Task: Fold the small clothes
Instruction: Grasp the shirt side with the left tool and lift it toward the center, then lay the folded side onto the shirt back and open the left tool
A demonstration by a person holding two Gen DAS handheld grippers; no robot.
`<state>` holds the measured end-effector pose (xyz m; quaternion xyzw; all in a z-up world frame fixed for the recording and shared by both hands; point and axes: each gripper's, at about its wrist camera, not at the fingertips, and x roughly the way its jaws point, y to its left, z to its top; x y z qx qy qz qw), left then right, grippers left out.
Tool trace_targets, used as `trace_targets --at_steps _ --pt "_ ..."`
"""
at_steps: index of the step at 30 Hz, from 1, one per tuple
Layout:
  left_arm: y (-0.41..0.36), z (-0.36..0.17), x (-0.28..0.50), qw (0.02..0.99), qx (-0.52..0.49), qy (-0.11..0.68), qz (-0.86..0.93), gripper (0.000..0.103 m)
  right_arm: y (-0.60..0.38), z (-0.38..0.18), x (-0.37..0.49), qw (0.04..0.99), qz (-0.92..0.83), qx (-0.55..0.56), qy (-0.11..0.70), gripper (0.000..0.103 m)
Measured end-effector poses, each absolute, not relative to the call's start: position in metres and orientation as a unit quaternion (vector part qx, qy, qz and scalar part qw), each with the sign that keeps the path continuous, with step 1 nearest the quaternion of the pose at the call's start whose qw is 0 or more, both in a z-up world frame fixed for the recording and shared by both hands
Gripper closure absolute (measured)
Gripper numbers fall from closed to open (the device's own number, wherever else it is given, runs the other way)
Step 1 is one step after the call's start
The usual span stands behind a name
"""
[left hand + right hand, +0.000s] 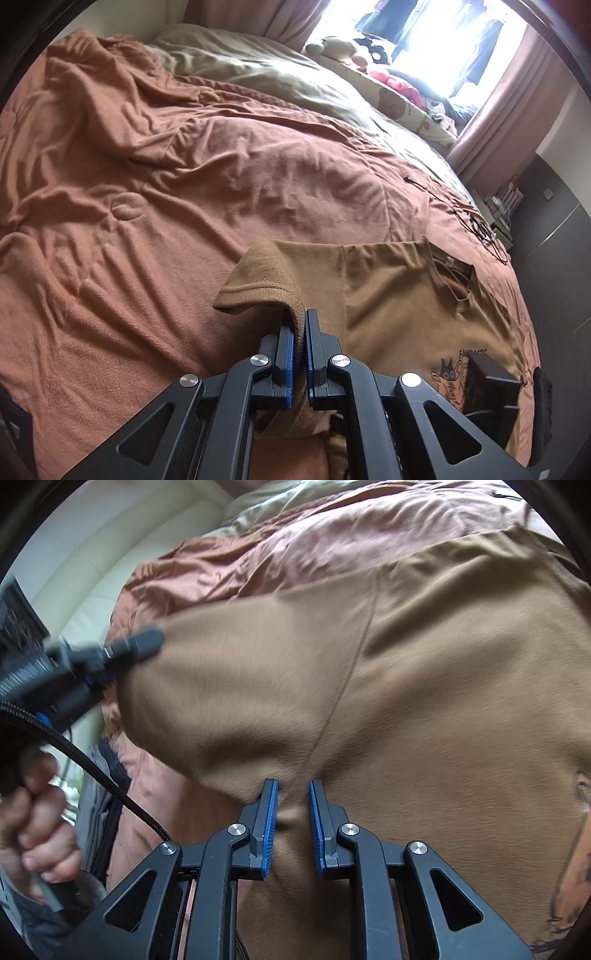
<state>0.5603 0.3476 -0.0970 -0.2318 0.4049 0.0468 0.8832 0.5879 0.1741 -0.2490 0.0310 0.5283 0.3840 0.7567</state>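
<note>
A small brown T-shirt with a cartoon print lies on the rust-coloured bedspread. My left gripper is shut on the hem of its sleeve and holds that sleeve lifted off the bed. In the right wrist view the shirt fills the frame. My right gripper has its jaws a little apart around a pinched ridge of shirt fabric near the armpit seam. The left gripper also shows there, blurred, at the sleeve end.
Olive bedding and stuffed toys with pillows lie at the far side by a bright window. A black cord lies on the bedspread near the right edge. A cream padded headboard stands at the left.
</note>
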Motion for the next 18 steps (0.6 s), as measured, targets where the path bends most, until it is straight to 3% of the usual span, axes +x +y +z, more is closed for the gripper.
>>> trace_targets --at_steps 13,18 --pt "0.301 -0.075 0.571 0.889 -0.201 0.410 0.028 0.098 0.143 -0.228 0.601 0.784 0.344 0.047 0.515 0.085" --pt "0.275 -0.076 0.578 0.888 -0.193 0.418 0.011 0.098 0.110 -0.217 0.606 0.804 0.318 0.059 0.500 0.046"
